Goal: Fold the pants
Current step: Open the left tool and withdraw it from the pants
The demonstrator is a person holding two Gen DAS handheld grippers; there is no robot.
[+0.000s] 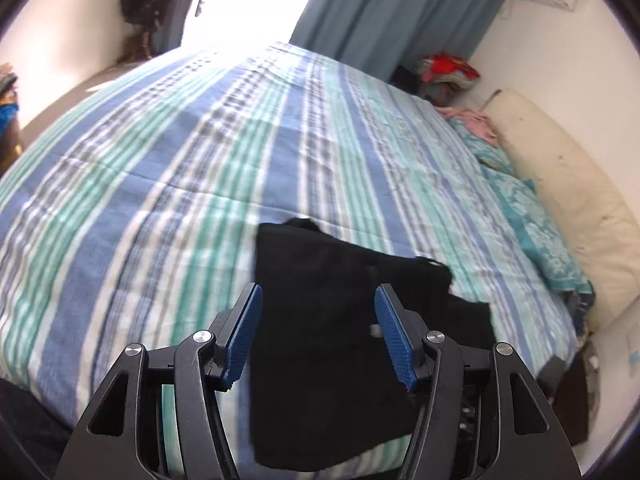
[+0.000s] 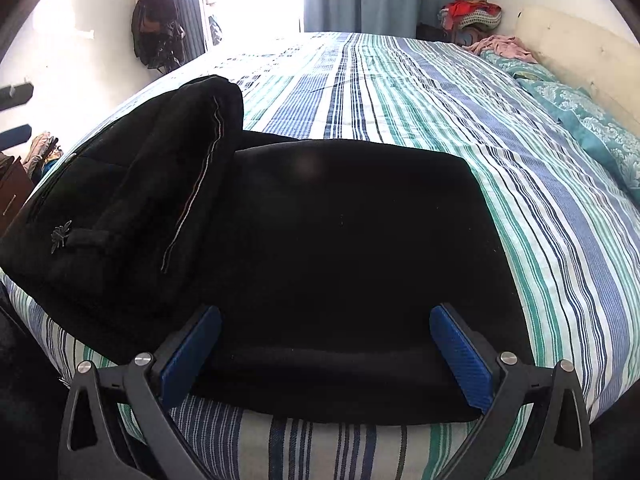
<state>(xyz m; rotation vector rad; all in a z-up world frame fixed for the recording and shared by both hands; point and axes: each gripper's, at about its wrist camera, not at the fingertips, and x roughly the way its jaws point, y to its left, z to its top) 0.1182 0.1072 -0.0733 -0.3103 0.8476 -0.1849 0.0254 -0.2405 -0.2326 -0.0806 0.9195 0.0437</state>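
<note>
Black pants (image 2: 340,240) lie folded on the striped bed cover (image 2: 520,168). Their left part (image 2: 160,168) is bunched up in a raised hump with a pale seam line along it. My right gripper (image 2: 325,312) is open wide just above the near edge of the pants, and its blue pads (image 2: 460,360) stand apart from the cloth. In the blurred left wrist view the pants (image 1: 340,340) appear as a dark sheet beyond my left gripper (image 1: 318,288). That gripper is open, with its blue pads (image 1: 244,332) clear of the fabric.
Teal patterned pillows (image 1: 532,220) and a cream headboard cushion (image 1: 568,184) line the right side of the bed. A pile of clothes (image 2: 472,12) sits in the far corner by the blue curtain (image 1: 392,12). Bags hang on the left wall (image 2: 156,20).
</note>
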